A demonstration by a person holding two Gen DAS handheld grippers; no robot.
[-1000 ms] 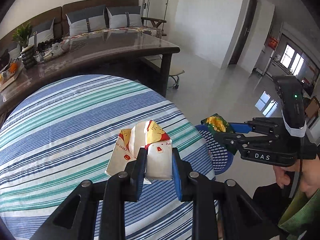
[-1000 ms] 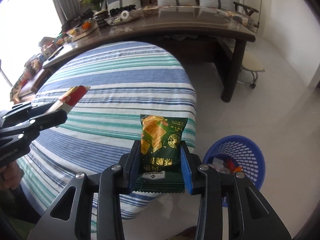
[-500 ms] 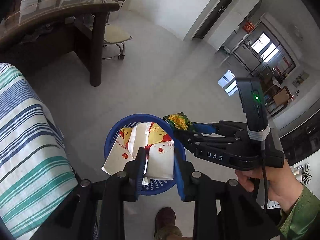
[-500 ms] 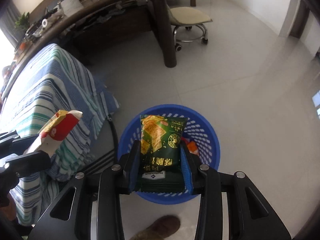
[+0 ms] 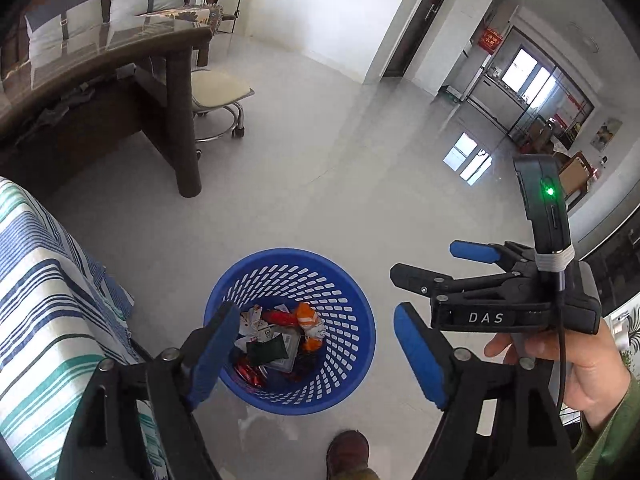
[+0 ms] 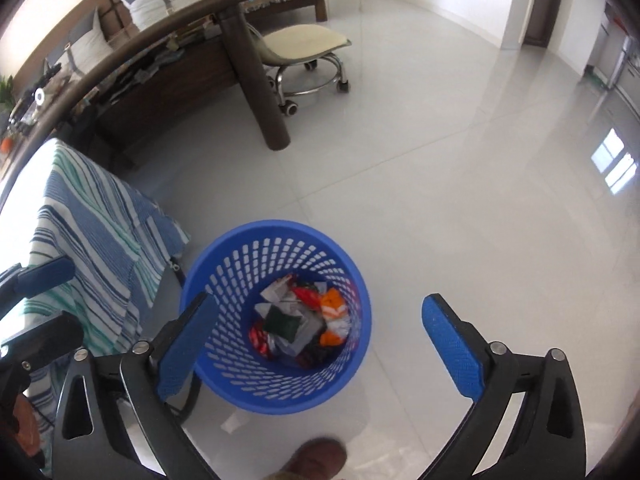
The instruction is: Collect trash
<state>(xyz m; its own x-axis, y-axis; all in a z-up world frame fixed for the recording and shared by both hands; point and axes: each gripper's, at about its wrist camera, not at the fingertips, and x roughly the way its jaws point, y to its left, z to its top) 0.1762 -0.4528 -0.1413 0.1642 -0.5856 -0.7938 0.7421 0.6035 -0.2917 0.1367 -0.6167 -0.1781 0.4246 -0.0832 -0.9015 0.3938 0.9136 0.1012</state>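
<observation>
A blue perforated basket point(image 5: 290, 330) stands on the pale glossy floor point(image 5: 360, 184), and the trash point(image 5: 276, 342) lies in a heap at its bottom: a dark green snack packet point(image 6: 285, 323) on top, an orange-and-white wrapper point(image 6: 334, 306) at its 2 o'clock, red wrappers point(image 5: 250, 372) at its 7 o'clock and crumpled silver-white pieces around them. The left gripper point(image 5: 316, 354) hangs above the basket with its blue-padded fingers point(image 5: 210, 350) spread wide and nothing between them; the basket shows through the gap. The right gripper point(image 6: 320, 348) is likewise splayed apart and empty over the basket's rim, and in the left wrist view it appears at 3 o'clock of the basket, its body marked DAS, held by a bare hand point(image 5: 576, 364) in a green sleeve. A table draped in a blue, teal and white striped cloth point(image 6: 96, 248) stands just beside the basket at 9 o'clock. A brown shoe point(image 6: 316, 458) shows at 6 o'clock. Farther out, at 12 o'clock, stand a dark wooden desk point(image 6: 168, 48) and a cushioned rolling stool point(image 6: 306, 54).
</observation>
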